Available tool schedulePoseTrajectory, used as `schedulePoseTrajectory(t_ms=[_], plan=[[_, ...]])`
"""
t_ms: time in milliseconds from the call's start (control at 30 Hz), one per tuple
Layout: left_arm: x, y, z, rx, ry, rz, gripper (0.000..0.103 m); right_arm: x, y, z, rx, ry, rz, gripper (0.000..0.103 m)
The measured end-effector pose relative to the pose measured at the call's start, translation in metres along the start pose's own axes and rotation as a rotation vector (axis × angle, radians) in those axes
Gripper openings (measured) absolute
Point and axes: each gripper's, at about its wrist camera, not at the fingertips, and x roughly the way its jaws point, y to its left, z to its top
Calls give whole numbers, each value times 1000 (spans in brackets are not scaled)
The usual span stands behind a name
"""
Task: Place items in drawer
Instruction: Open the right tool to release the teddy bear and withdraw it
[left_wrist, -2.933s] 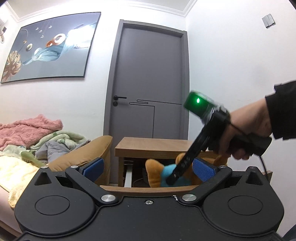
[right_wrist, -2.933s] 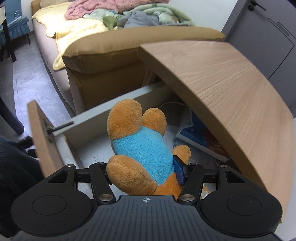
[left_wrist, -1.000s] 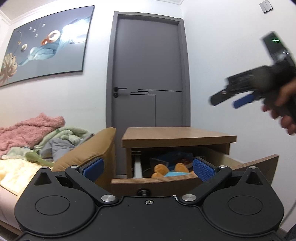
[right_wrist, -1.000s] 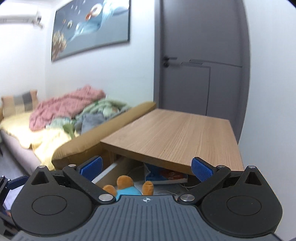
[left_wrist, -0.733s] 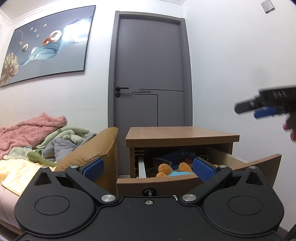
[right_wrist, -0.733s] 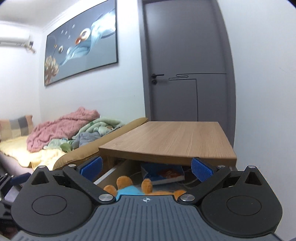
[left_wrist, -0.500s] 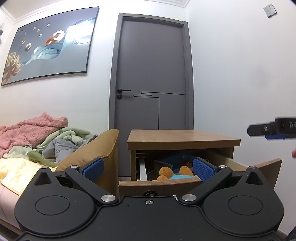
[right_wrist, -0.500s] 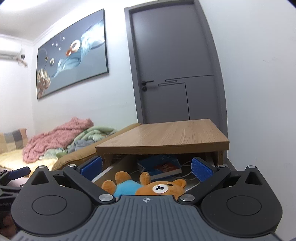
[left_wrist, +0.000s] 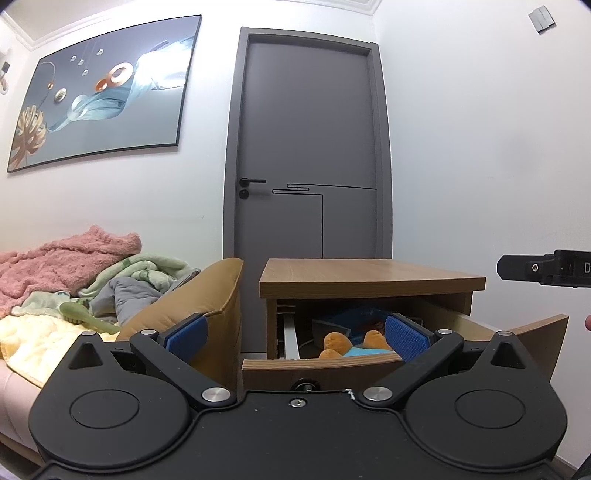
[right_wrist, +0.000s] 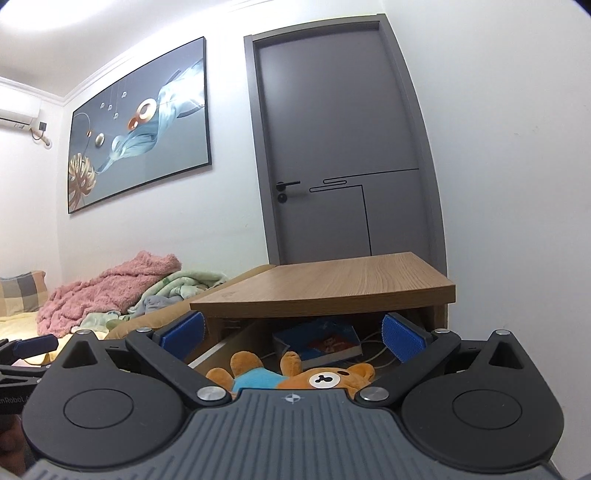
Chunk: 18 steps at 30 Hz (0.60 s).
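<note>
An orange plush bear in a blue shirt (right_wrist: 295, 376) lies on its back inside the pulled-out drawer (left_wrist: 321, 367) of a wooden nightstand (left_wrist: 369, 278); its feet (left_wrist: 336, 341) show over the drawer front in the left wrist view. A blue book (right_wrist: 319, 341) sits behind the plush bear. My left gripper (left_wrist: 295, 334) is open and empty, held in front of the drawer front and its small knob (left_wrist: 304, 386). Just above the drawer, my right gripper (right_wrist: 291, 334) hangs open with nothing in it. The right gripper's black body (left_wrist: 543, 267) juts in at the right edge of the left wrist view.
A tan sofa arm (left_wrist: 207, 295) stands directly left of the nightstand, with pink and green blankets (left_wrist: 74, 266) piled behind it. A grey door (left_wrist: 310, 147) is behind the nightstand, and a white wall (left_wrist: 498, 166) closes the right side.
The right gripper let go of the plush bear, which now lies in the drawer, and drew back and lowered to the right. The left gripper backed off a little.
</note>
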Motion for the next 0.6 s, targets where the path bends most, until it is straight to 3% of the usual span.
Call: schedulePoseTrajectory(t_ms=[600], plan=[[-13,3,-5,13,-23,22,102,-30,23,-26,12,28,-23,100]])
